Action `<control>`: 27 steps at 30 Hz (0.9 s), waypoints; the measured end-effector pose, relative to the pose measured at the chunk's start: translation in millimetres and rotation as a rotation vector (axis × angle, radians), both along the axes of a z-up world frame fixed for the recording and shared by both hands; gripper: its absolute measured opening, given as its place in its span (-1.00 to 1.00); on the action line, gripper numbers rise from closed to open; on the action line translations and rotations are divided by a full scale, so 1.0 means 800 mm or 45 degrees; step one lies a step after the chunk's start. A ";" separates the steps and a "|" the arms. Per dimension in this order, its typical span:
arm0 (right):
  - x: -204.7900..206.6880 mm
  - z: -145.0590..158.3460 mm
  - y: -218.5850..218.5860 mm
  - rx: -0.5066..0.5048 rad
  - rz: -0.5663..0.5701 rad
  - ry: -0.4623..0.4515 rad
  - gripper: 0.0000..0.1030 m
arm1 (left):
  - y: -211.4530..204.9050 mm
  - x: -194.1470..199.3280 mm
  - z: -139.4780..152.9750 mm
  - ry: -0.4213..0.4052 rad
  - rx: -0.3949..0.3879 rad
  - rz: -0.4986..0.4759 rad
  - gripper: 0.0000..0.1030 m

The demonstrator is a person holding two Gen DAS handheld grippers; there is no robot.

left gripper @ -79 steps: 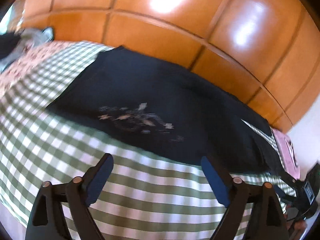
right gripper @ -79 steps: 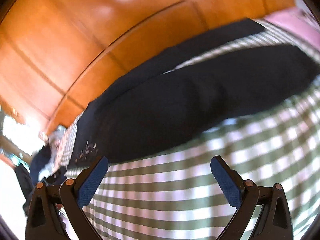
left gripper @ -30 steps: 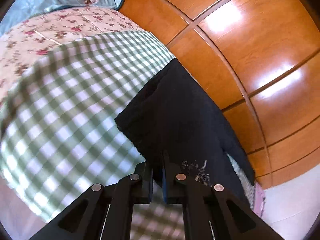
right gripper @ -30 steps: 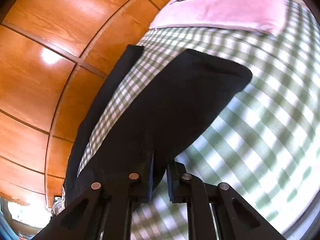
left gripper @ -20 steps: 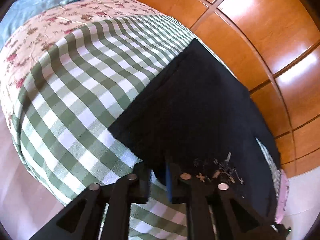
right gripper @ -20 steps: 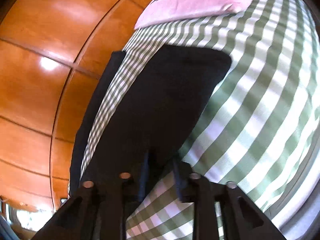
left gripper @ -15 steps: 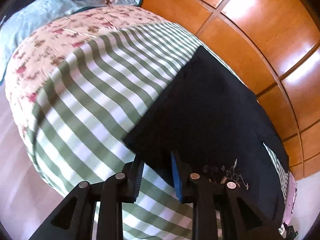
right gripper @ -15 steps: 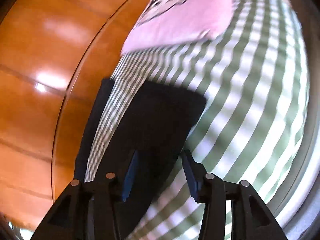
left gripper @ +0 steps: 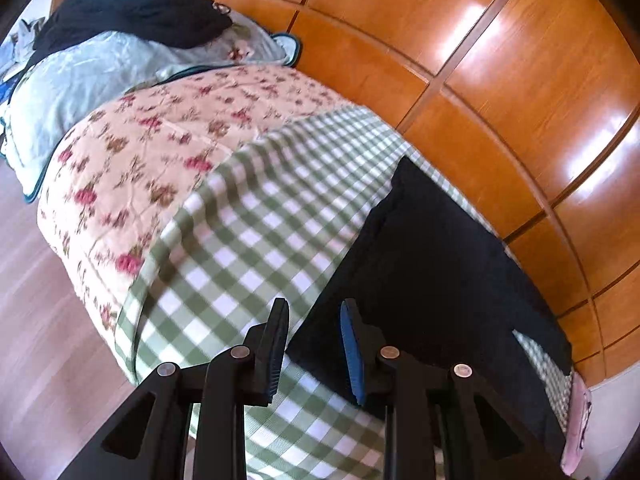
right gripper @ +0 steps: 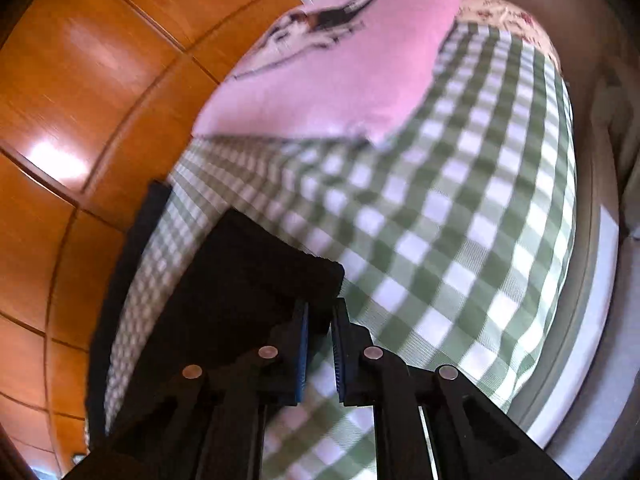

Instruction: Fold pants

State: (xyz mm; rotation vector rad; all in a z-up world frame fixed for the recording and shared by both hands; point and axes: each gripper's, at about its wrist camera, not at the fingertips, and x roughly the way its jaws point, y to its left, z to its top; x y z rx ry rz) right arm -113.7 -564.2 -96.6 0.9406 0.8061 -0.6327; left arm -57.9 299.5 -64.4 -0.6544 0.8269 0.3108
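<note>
Dark navy pants [left gripper: 432, 260] lie flat on a green-and-white checked cover [left gripper: 256, 220], along a wooden wall. In the left wrist view my left gripper [left gripper: 315, 306] is open just above the pants' near corner, and its blue pads [left gripper: 352, 352] do not press the cloth. In the right wrist view the other end of the pants [right gripper: 248, 272] shows as a squared hem. My right gripper [right gripper: 320, 304] is shut on the near corner of that hem, with dark fabric between its pads. A second dark strip [right gripper: 132, 248] of the pants runs beside the wall.
A pink pillow [right gripper: 340, 80] with a printed figure lies beyond the hem. A floral quilt [left gripper: 160, 140], grey bedding and a black garment [left gripper: 140, 12] fill the far end of the bed. Glossy orange wood panels [left gripper: 500, 60] back the bed; the floor [left gripper: 40, 320] lies at its near edge.
The left gripper, earlier shut on the pants' edge, has opened and drawn back toward the corner. The right gripper let go, slid along to the hem corner and shut there.
</note>
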 end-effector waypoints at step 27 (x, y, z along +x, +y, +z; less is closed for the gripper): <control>0.194 0.027 0.342 -0.073 1.016 -0.109 -0.04 | -0.009 0.317 0.022 0.011 -0.297 -0.264 -0.35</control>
